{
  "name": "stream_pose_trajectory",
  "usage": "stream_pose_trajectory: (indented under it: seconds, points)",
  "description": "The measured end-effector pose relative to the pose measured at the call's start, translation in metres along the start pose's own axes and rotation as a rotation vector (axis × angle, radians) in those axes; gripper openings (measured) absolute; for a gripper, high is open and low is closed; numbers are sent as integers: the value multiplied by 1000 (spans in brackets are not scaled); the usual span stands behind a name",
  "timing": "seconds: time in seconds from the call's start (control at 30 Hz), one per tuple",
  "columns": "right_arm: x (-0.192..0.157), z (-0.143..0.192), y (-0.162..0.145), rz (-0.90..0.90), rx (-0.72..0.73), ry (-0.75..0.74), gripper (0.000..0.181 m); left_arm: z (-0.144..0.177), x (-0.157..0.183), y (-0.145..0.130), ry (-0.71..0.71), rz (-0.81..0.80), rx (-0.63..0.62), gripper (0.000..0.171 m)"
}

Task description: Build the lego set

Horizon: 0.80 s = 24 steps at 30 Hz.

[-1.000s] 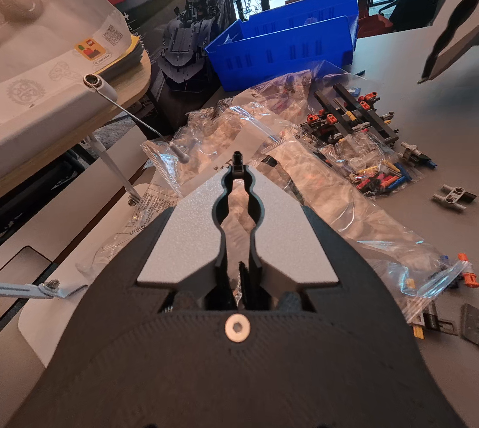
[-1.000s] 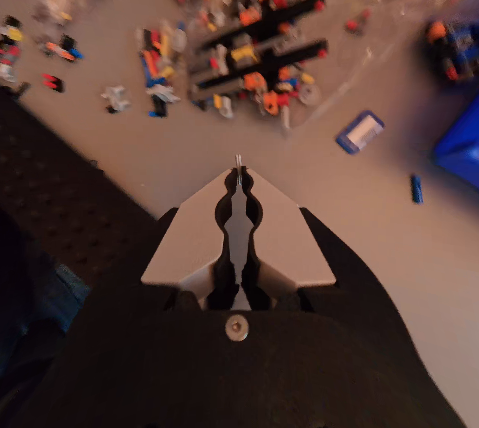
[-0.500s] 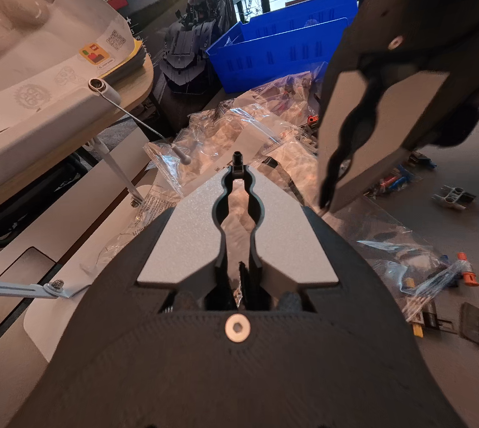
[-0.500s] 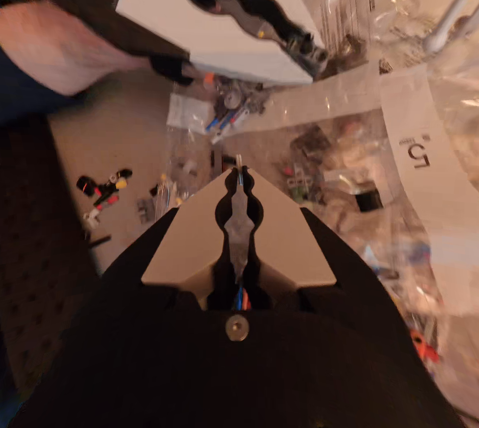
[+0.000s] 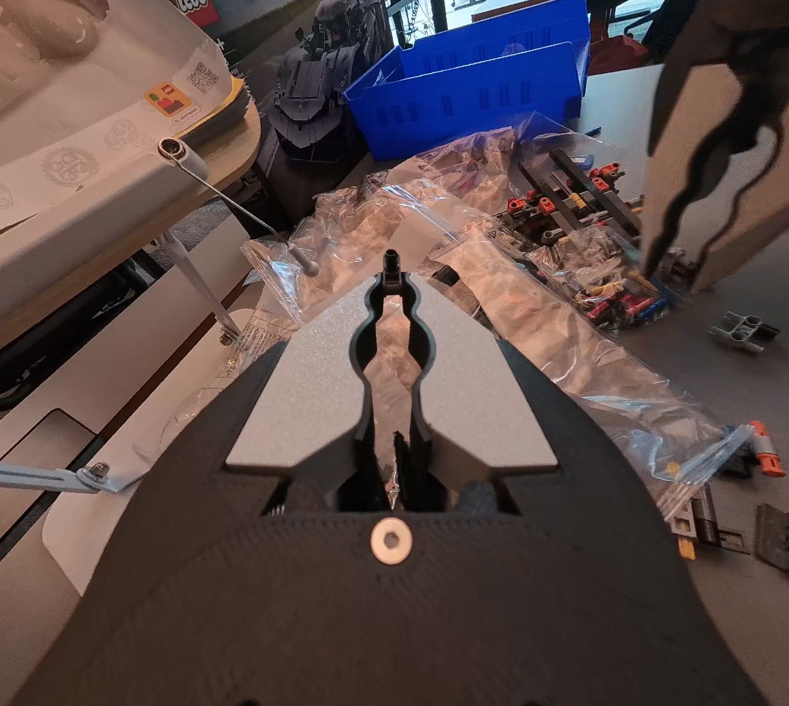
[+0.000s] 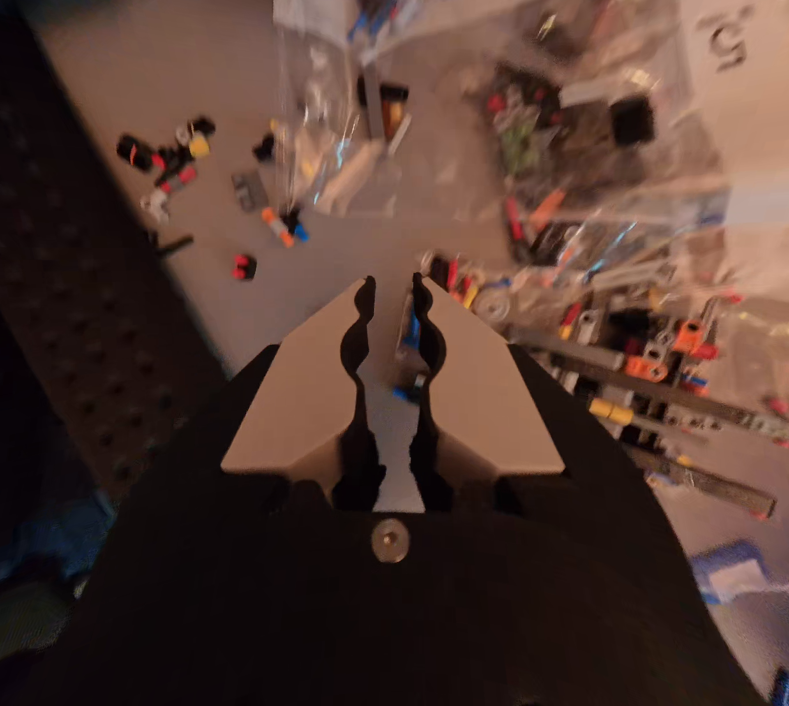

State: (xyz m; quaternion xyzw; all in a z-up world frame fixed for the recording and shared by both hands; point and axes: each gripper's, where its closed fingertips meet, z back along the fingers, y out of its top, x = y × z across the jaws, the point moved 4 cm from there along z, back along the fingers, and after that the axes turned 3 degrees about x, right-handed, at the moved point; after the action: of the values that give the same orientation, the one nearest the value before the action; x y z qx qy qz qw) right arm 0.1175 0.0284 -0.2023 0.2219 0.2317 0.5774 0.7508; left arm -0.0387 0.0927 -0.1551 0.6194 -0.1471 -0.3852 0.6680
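My left gripper (image 5: 390,279) is shut on a small black pin (image 5: 389,264) that sticks out past the tips, held above the clear plastic bags (image 5: 448,241). My right gripper (image 6: 393,279) is open, its jaws a small gap apart, pointing down over loose coloured parts beside the partly built frame of black beams with orange connectors (image 6: 640,378). A blurred grey and blue piece (image 6: 407,339) shows between the jaws; I cannot tell if it touches them. In the left wrist view the right gripper (image 5: 669,277) hangs at the right, tips down by the frame (image 5: 572,198).
A blue bin (image 5: 469,96), the set's dark box (image 5: 273,23) and an instruction booklet (image 5: 85,87) on a stand lie behind and left. A grey connector (image 5: 740,331) and an orange pin (image 5: 766,450) lie on the grey table. Small loose parts (image 6: 170,155) and a red piece (image 6: 244,267) lie left.
My right gripper swung away from beside the left gripper, back over the loose parts, and opened; the thin grey piece is no longer at its tips. The left gripper has held still.
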Motion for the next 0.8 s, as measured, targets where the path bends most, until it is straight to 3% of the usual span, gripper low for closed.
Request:
stream_pose_trajectory:
  seconds: [0.17, 0.3, 0.4, 0.63, 0.8]
  points:
    - [-18, -4, -36, 6, -124, 26, 19, -1, 1, -2, -1, -1, -8, 6]
    - [-25, -14, -44, -1, -142, 56, 24, -3, 2, -4, -3, -3, -15, 6]
    - [-24, -18, -46, 7, -164, 41, 17, -3, 1, -4, -3, -2, -15, 5]
    - [-28, -14, -21, 64, -135, -4, 18, -3, 1, -3, -4, -2, -15, 5]
    - [-61, -41, 13, 159, -70, 120, 18, -3, 2, -3, -7, -4, -16, 5]
